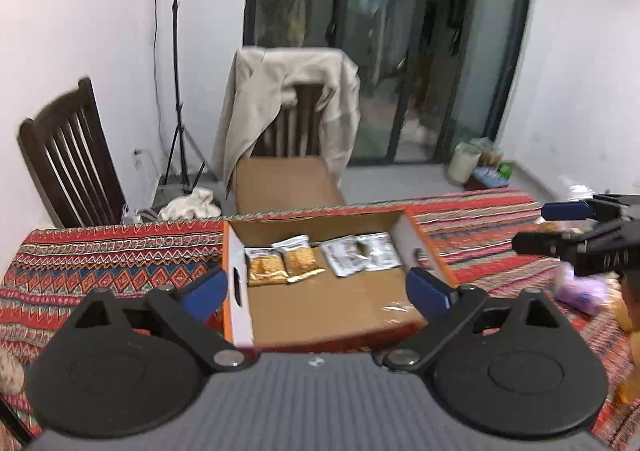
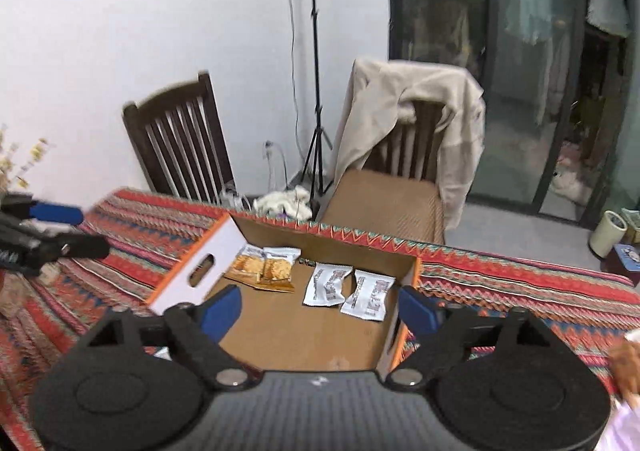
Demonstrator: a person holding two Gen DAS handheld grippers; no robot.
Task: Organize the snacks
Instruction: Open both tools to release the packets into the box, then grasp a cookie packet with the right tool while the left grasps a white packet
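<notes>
A shallow cardboard box (image 1: 236,279) (image 2: 196,267) with white and orange walls lies on the patterned tablecloth. At its far end lie two golden snack packets (image 1: 282,265) (image 2: 264,269) side by side and two white packets (image 1: 360,255) (image 2: 348,289) to their right. My left gripper (image 1: 318,289) hangs above the box, open, with nothing between its blue pads. My right gripper (image 2: 320,309) also hangs over the box, open and empty. Each gripper shows in the other's view: the right gripper (image 1: 576,227) at the right edge, the left gripper (image 2: 48,227) at the left edge.
The striped cloth-covered table (image 1: 100,263) (image 2: 520,283) runs left and right. More snack packets (image 1: 580,291) lie at the right. Behind the table stand a dark wooden chair (image 1: 68,155) (image 2: 180,139), a chair draped with a beige jacket (image 1: 288,103) (image 2: 420,119), and a light stand (image 1: 178,63).
</notes>
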